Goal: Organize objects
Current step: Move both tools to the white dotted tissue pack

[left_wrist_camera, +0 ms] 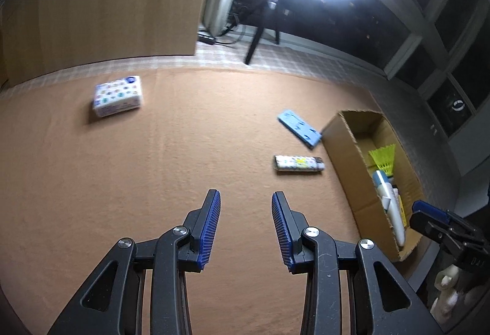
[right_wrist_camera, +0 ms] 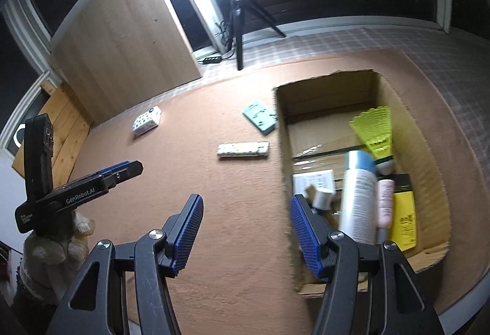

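Note:
On the brown mat (left_wrist_camera: 137,181) lie a patterned tissue pack (left_wrist_camera: 118,96) (right_wrist_camera: 147,120), a blue-green flat card (left_wrist_camera: 298,128) (right_wrist_camera: 260,117) and a patterned tube (left_wrist_camera: 298,163) (right_wrist_camera: 243,149). To the right stands an open cardboard box (left_wrist_camera: 346,157) (right_wrist_camera: 284,132) holding a yellow shuttlecock (right_wrist_camera: 375,132), a white spray can (right_wrist_camera: 358,197), a pink tube (right_wrist_camera: 385,200) and a yellow pack (right_wrist_camera: 404,218). My left gripper (left_wrist_camera: 246,200) (right_wrist_camera: 134,166) hovers open over bare mat, short of the tube. My right gripper (right_wrist_camera: 245,200) (left_wrist_camera: 419,212) is open and empty, its right finger over the box's near left wall.
A ring light on a tripod (right_wrist_camera: 239,37) stands behind the mat beside a wooden cabinet (right_wrist_camera: 122,43). A wooden board (right_wrist_camera: 64,126) leans at the far left. Checked cloth (right_wrist_camera: 428,53) borders the mat. A gloved hand (right_wrist_camera: 61,240) carries the left gripper.

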`<action>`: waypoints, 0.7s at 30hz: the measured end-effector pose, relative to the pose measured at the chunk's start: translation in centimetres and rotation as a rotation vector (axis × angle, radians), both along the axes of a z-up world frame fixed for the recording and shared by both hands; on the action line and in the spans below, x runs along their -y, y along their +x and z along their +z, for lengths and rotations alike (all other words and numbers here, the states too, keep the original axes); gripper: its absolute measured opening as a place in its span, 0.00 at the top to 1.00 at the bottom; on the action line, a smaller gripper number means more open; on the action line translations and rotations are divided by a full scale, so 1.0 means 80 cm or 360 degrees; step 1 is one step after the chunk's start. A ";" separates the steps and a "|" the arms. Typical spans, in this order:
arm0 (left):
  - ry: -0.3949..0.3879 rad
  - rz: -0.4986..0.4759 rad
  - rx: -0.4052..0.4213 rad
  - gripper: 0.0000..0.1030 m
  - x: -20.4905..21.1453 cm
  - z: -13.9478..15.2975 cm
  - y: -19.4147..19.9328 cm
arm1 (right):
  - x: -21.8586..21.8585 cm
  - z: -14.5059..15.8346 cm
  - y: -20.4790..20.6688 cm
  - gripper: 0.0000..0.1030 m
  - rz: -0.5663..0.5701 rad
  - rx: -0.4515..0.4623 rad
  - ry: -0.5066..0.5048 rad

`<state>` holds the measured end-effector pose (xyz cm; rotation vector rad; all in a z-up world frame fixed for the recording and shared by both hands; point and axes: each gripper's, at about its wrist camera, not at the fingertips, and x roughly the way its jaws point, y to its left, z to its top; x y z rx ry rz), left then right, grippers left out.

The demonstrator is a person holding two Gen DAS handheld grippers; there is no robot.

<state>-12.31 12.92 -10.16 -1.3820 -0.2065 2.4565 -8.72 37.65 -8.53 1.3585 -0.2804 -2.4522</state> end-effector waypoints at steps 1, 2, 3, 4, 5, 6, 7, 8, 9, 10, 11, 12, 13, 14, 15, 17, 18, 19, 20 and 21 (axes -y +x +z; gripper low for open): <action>-0.0006 0.0024 -0.0004 0.63 0.010 0.002 -0.002 | 0.004 0.000 -0.002 0.46 0.0009 0.0004 -0.0006; -0.0013 0.0044 -0.0008 0.63 0.018 0.003 -0.004 | 0.011 0.000 -0.005 0.46 0.0026 0.0009 -0.0015; -0.0022 0.0074 -0.0016 0.63 0.031 0.006 -0.006 | 0.016 0.001 -0.007 0.46 0.0037 0.0009 -0.0017; -0.0027 0.0095 -0.0022 0.63 0.040 0.008 -0.009 | 0.022 0.002 -0.010 0.46 0.0049 0.0008 -0.0017; -0.0033 0.0116 -0.0030 0.63 0.049 0.011 -0.012 | 0.029 0.003 -0.013 0.46 0.0065 0.0005 -0.0015; -0.0039 0.0137 -0.0041 0.63 0.060 0.014 -0.015 | 0.038 0.005 -0.018 0.46 0.0086 -0.0001 -0.0017; -0.0044 0.0154 -0.0050 0.63 0.071 0.017 -0.019 | 0.045 0.007 -0.022 0.46 0.0106 -0.0006 -0.0016; -0.0052 0.0168 -0.0060 0.63 0.083 0.020 -0.023 | 0.053 0.010 -0.028 0.46 0.0130 -0.0017 -0.0012; -0.0059 0.0184 -0.0066 0.63 0.091 0.022 -0.026 | 0.063 0.014 -0.036 0.46 0.0155 -0.0032 -0.0003; -0.0068 0.0197 -0.0073 0.63 0.101 0.024 -0.031 | 0.070 0.017 -0.042 0.46 0.0174 -0.0044 0.0002; -0.0073 0.0205 -0.0079 0.63 0.110 0.026 -0.035 | 0.081 0.022 -0.052 0.46 0.0200 -0.0059 0.0008; -0.0075 0.0212 -0.0082 0.62 0.119 0.027 -0.040 | 0.090 0.025 -0.061 0.46 0.0221 -0.0071 0.0014; -0.0066 0.0220 -0.0084 0.61 0.130 0.028 -0.046 | 0.101 0.028 -0.071 0.46 0.0242 -0.0082 0.0019; -0.0054 0.0232 -0.0084 0.58 0.140 0.028 -0.051 | 0.113 0.030 -0.083 0.46 0.0269 -0.0092 0.0025; -0.0038 0.0242 -0.0084 0.54 0.151 0.028 -0.057 | 0.122 0.030 -0.092 0.46 0.0281 -0.0097 0.0033; -0.0021 0.0250 -0.0087 0.49 0.165 0.027 -0.066 | 0.145 0.028 -0.114 0.45 0.0302 -0.0114 0.0042; -0.0014 0.0255 -0.0093 0.43 0.174 0.025 -0.074 | 0.154 0.025 -0.123 0.43 0.0314 -0.0115 0.0035; -0.0013 0.0258 -0.0093 0.40 0.180 0.022 -0.080 | 0.163 0.022 -0.132 0.38 0.0319 -0.0105 0.0029; -0.0012 0.0263 -0.0094 0.34 0.185 0.019 -0.085 | 0.174 0.016 -0.146 0.37 0.0321 -0.0075 -0.0001; -0.0009 0.0265 -0.0093 0.33 0.191 0.016 -0.091 | 0.182 0.012 -0.155 0.37 0.0332 -0.0048 -0.0037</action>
